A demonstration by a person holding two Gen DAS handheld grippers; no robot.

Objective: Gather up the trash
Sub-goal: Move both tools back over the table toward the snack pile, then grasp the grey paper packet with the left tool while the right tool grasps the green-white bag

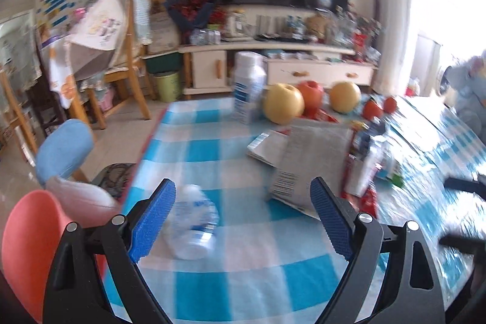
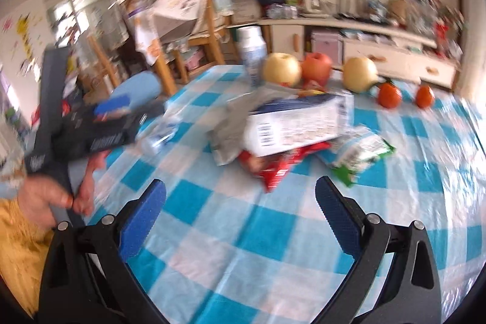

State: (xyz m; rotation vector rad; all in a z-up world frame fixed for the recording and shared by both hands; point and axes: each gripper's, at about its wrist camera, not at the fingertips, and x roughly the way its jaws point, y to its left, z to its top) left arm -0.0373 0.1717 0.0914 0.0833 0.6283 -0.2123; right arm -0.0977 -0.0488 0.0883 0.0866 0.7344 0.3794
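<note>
Left gripper [image 1: 243, 220]: jaws spread wide, nothing between the blue pads, held above the checked tablecloth [image 1: 243, 287]. A crushed clear plastic bottle [image 1: 194, 223] lies on the cloth just inside the left pad, at 9 o'clock from the gripper's midpoint; whether pad and bottle touch cannot be told through the blur.

Right gripper [image 2: 240, 217]: jaws likewise spread wide and empty, above the same cloth.

Trash pile: in the right wrist view it sits at 12 o'clock, well beyond the fingertips. A white box [image 2: 297, 126] rests on top of a red wrapper [image 2: 276, 169]; a green-and-white packet [image 2: 361, 154] lies just beside them at 2 o'clock.

Beyond the pile, near the far table edge, stand a white bottle [image 2: 252, 56], two yellow pears [image 2: 281, 69], a red apple [image 2: 317, 66] and two small orange fruits [image 2: 388, 94].

At 9 o'clock in the right wrist view, a hand [image 2: 51, 196] grips the left tool's handle.
</note>
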